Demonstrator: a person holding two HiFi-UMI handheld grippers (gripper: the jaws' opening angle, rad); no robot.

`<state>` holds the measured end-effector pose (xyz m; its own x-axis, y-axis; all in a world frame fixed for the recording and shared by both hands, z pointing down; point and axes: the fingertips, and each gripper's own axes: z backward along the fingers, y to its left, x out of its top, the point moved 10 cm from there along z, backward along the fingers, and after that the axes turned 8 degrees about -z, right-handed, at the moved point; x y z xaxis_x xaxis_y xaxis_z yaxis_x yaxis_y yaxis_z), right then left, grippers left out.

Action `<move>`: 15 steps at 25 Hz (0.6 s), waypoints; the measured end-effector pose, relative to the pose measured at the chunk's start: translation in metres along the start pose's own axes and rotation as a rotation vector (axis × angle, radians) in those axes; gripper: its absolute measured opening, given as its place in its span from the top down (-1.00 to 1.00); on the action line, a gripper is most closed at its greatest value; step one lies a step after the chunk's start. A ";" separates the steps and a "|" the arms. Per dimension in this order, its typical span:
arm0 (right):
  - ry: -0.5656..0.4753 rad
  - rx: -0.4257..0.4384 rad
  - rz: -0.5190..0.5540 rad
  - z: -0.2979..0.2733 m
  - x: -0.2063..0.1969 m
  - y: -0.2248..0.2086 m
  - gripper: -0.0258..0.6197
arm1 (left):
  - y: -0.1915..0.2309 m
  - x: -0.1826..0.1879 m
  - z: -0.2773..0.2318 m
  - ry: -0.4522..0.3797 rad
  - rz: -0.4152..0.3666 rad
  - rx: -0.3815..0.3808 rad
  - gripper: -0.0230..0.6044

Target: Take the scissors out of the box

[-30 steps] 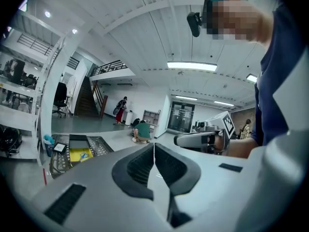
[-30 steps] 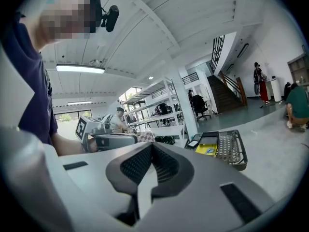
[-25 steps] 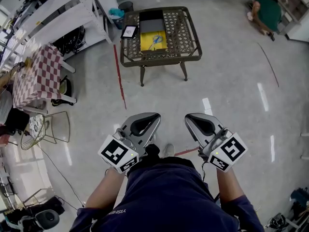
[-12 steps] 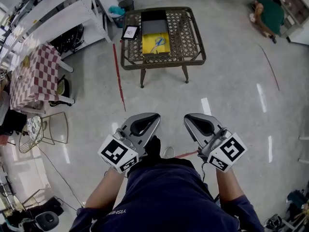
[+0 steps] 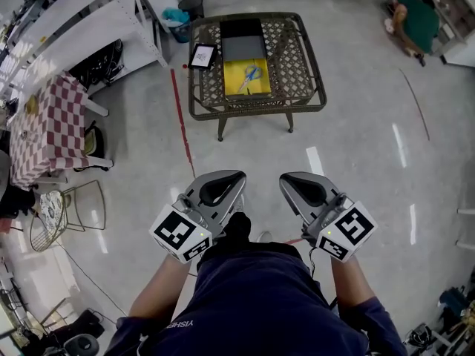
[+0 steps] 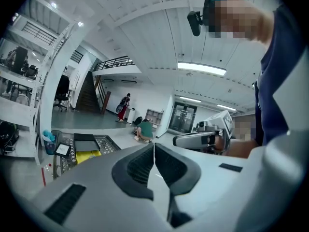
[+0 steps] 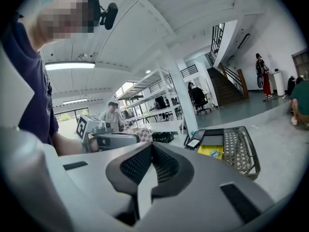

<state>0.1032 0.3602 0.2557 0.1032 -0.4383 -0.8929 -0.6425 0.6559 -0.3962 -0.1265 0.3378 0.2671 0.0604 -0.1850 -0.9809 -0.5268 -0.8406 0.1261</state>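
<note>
A box with a yellow inside point(image 5: 249, 78) and a dark lid part point(image 5: 243, 47) lies on the metal lattice table point(image 5: 300, 58) far ahead. Blue-handled scissors point(image 5: 251, 74) lie in the yellow part. My left gripper point(image 5: 226, 181) and right gripper point(image 5: 297, 182) hover side by side over the floor, well short of the table, both shut with nothing between the pads. In the left gripper view the jaws point(image 6: 154, 147) meet, with the box point(image 6: 87, 155) small at left. In the right gripper view the shut jaws point(image 7: 152, 147) point toward the box point(image 7: 211, 151).
A small tablet point(image 5: 202, 55) lies on the table's left side. White shelving point(image 5: 89, 13), a checked-cloth table point(image 5: 48, 121) and a wire chair point(image 5: 70, 206) stand at left. A red floor line point(image 5: 180, 124) runs past the table. A person point(image 5: 412, 21) crouches at far right.
The table and box have drawn nearer and sit lower in the head view as I walk toward them. Both grippers stay shut and level.
</note>
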 end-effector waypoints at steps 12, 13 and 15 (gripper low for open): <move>0.024 -0.030 -0.001 -0.101 0.039 -0.025 0.87 | 0.110 0.012 -0.005 0.011 -0.003 -0.020 0.85; 0.026 -0.035 -0.001 -0.107 0.041 -0.027 0.87 | 0.118 0.012 -0.005 0.010 0.000 -0.023 0.85; 0.028 -0.043 -0.004 -0.118 0.045 -0.030 0.87 | 0.131 0.012 -0.007 0.012 0.004 -0.029 0.85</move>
<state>0.0376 0.2479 0.2525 0.0853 -0.4582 -0.8847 -0.6744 0.6271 -0.3898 -0.1888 0.2215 0.2728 0.0684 -0.1942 -0.9786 -0.5023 -0.8542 0.1344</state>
